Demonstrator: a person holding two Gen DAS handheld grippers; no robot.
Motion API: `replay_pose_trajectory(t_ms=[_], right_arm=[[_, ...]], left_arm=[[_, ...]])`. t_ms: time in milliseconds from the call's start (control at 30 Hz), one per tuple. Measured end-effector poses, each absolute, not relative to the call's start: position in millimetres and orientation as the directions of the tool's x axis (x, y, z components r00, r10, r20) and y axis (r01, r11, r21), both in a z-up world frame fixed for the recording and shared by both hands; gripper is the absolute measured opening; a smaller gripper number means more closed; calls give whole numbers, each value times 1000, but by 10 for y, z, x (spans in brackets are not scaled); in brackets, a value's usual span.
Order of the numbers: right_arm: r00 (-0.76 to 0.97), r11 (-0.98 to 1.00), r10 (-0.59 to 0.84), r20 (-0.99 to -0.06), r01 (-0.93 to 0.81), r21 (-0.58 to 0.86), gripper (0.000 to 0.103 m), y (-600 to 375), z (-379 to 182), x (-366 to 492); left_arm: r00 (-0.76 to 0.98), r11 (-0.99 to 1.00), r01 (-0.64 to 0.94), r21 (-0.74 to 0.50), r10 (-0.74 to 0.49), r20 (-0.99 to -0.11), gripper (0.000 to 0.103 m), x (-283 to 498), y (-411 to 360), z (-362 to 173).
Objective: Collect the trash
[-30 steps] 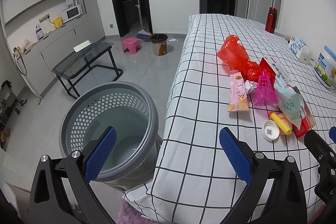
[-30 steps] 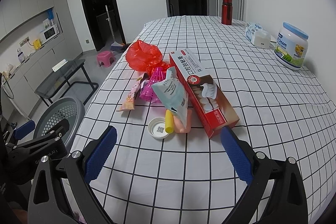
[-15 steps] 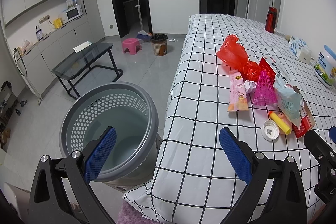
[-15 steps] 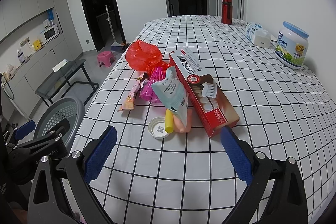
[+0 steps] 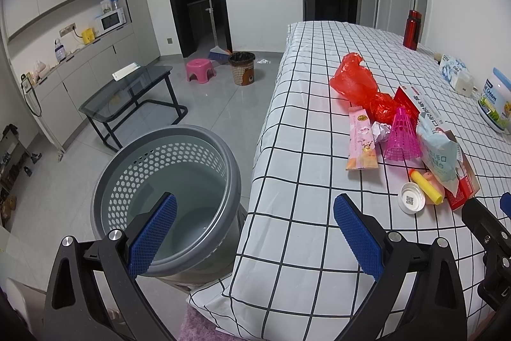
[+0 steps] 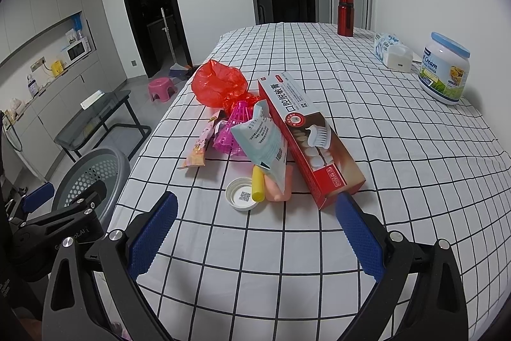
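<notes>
Nothing shifted over the last second. Left hand-held gripper (image 5: 254, 227) hovered wide and empty above the grey perforated plastic basket (image 5: 166, 181); right hand-held gripper (image 6: 255, 229) likewise, just short of the trash pile around the red toothpaste carton (image 6: 309, 138) on the checked counter (image 6: 399, 149). Collection not begun.

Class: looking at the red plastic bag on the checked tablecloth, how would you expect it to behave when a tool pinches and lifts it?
The red plastic bag looks crumpled and thin, so it is probably floppy and light. Its glossy film may slip between the pads.
</notes>
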State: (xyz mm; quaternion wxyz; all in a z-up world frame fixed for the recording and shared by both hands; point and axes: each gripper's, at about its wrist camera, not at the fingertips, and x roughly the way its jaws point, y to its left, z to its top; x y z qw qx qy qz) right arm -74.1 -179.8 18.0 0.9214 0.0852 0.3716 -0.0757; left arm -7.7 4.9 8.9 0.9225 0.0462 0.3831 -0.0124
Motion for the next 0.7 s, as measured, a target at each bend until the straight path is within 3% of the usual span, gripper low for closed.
replay_pose_trajectory(t_ms=[700], right_arm=[[712,974,-65,-700,199,111,94,-1812,153,-741]], left_arm=[[704,995,63,76,9,-710,97,-76,32,57]])
